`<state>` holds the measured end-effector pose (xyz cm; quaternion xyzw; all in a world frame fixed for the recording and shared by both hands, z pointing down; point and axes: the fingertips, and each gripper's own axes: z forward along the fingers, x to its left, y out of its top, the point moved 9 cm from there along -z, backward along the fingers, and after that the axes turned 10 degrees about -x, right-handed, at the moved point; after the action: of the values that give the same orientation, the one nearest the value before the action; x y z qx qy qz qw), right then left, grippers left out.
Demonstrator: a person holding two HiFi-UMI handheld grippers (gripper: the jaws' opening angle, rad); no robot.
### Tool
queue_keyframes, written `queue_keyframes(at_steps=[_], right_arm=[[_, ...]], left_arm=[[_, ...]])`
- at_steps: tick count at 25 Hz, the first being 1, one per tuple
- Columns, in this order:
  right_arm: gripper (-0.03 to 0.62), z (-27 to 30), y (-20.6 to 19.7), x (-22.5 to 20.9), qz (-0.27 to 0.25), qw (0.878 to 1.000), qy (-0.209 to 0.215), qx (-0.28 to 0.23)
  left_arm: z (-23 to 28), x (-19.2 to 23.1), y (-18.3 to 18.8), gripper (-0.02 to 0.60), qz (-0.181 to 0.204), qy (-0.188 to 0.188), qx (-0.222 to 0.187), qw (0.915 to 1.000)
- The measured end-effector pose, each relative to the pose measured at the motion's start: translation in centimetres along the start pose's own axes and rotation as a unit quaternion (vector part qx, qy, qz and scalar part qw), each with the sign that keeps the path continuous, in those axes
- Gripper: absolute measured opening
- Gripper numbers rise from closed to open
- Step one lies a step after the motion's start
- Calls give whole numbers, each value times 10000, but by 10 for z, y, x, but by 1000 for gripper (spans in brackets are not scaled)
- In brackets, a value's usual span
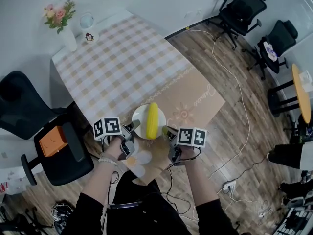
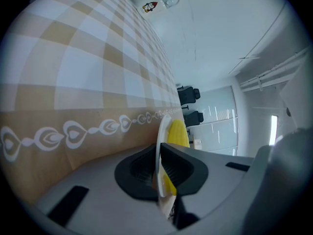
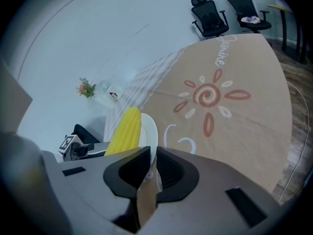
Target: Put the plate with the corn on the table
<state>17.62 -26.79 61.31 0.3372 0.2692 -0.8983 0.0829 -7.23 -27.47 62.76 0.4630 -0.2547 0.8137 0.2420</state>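
A white plate (image 1: 141, 119) carries a yellow corn cob (image 1: 152, 120) lying lengthwise. Both grippers hold it over the near edge of the tan mat (image 1: 195, 99) on the table; I cannot tell whether it touches the mat. My left gripper (image 1: 132, 127) is shut on the plate's left rim, my right gripper (image 1: 166, 130) on its right rim. In the left gripper view the plate (image 2: 159, 141) stands edge-on between the closed jaws of the left gripper (image 2: 159, 156), the corn (image 2: 177, 131) behind it. In the right gripper view the right gripper (image 3: 152, 155) clamps the plate (image 3: 149, 129) beside the corn (image 3: 124, 131).
A checked cloth (image 1: 122, 58) covers the far part of the table, with a flower vase (image 1: 66, 31) and a glass (image 1: 86, 21) at the back corner. A black chair with an orange item (image 1: 54, 141) stands at the left. Office chairs (image 1: 242, 9) and floor cables (image 1: 239, 106) lie to the right.
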Motion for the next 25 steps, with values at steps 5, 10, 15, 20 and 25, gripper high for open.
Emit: queue_keyframes(at_steps=[5,10,15,20,25], right_arm=[[64,-4,0,-2,-39,10000,-30,-59],[64,16,5,13,22,9999,-68,-108],[64,3,-1,3,15,9999,-110,-125],[63,16,8,12,-33,9997,-172,-158],[61,3,3,4,-61,9997,-156,-195]], left_arm=[[2,-6,-4,28,171,182,86,9997],[3,-8,23,154,211,99,193,9995],[4,-18,7,210,399,178,442,9981],[0,-13,21,215,521,107,588,9969],[-9,-14,4,215,618,99,669,9958]])
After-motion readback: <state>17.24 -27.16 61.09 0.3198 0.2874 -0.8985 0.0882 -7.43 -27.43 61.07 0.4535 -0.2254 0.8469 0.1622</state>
